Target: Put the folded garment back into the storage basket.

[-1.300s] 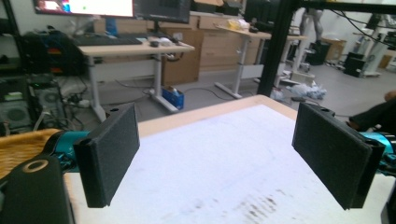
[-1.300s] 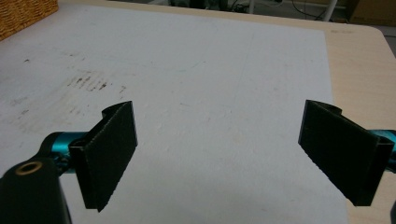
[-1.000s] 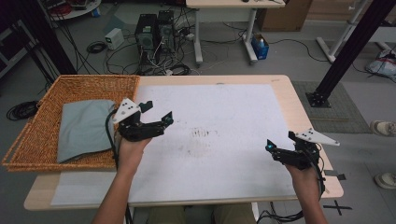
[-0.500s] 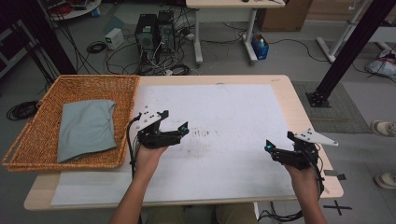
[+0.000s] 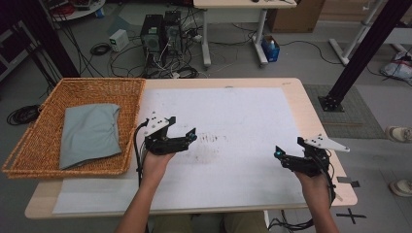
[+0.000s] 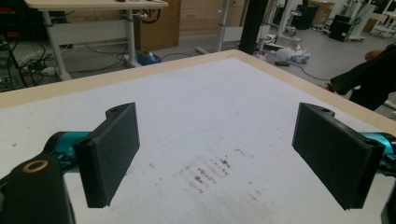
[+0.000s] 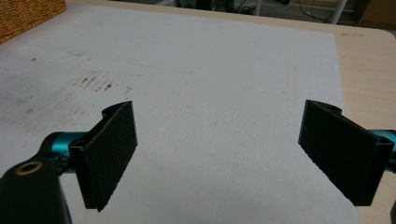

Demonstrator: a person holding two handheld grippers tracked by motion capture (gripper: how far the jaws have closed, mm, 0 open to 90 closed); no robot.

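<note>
My left gripper [image 5: 189,138] hovers over the white sheet [image 5: 243,121] just right of the wicker basket [image 5: 97,85], pointing right toward the dark smudges [image 5: 214,138]. Its jaws stand wide apart and empty in the left gripper view, where the gripper [image 6: 219,140] looks across the smudges [image 6: 210,170]. My right gripper [image 5: 279,155] rests near the sheet's right front corner and points left. In the right gripper view its jaws are also spread, with only bare sheet between them [image 7: 217,140]. A folded grey-green cloth [image 5: 90,133] lies in the basket.
The basket overhangs the table's left edge, and its corner [image 7: 28,14] shows in the right gripper view. Beyond the far edge are computer towers [image 5: 158,31], cables and a desk. A black post [image 5: 359,48] stands to the right.
My left gripper has moved right and slightly down, from the basket's right wall to over the white sheet. The right gripper has stayed still. Both stay open.
</note>
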